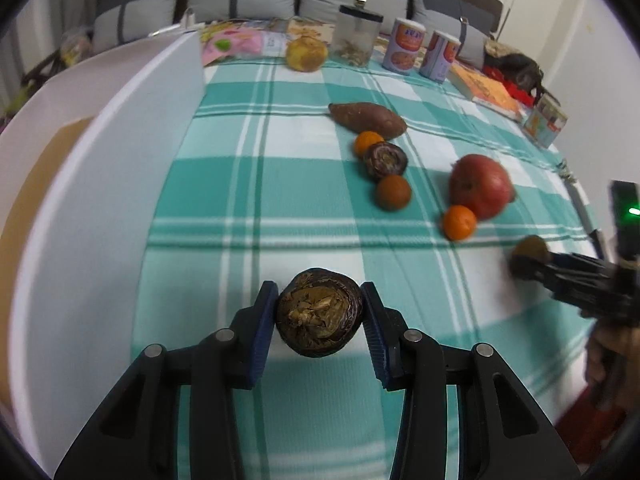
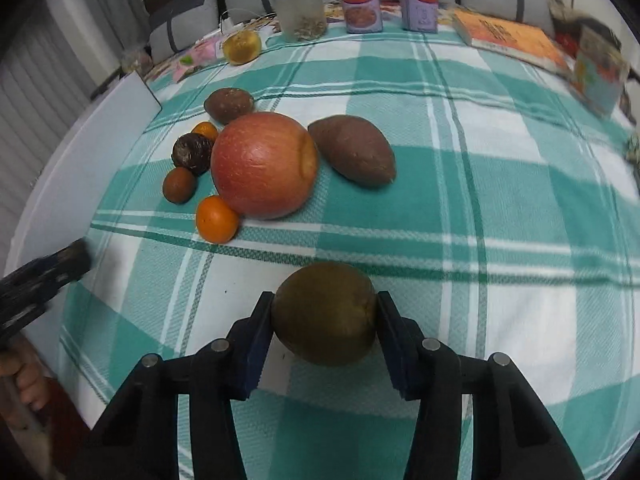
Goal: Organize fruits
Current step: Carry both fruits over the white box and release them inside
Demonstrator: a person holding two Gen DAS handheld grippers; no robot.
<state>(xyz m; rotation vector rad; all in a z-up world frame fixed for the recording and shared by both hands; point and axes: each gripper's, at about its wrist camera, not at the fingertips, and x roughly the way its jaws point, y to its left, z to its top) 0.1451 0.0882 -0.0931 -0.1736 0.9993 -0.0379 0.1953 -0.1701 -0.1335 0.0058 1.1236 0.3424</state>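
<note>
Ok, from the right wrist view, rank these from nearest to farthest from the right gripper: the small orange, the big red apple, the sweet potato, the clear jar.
From the right gripper, shut on a brownish-green fruit:
1. Small orange, ahead to the left.
2. Big red apple, just behind the orange, touching it.
3. Sweet potato, right of the apple.
4. Clear jar, at the far edge.

Along the checked cloth's (image 2: 500,208) far edge stand a jar (image 2: 298,10), two cans (image 2: 358,2) and a book (image 2: 508,36)
</note>
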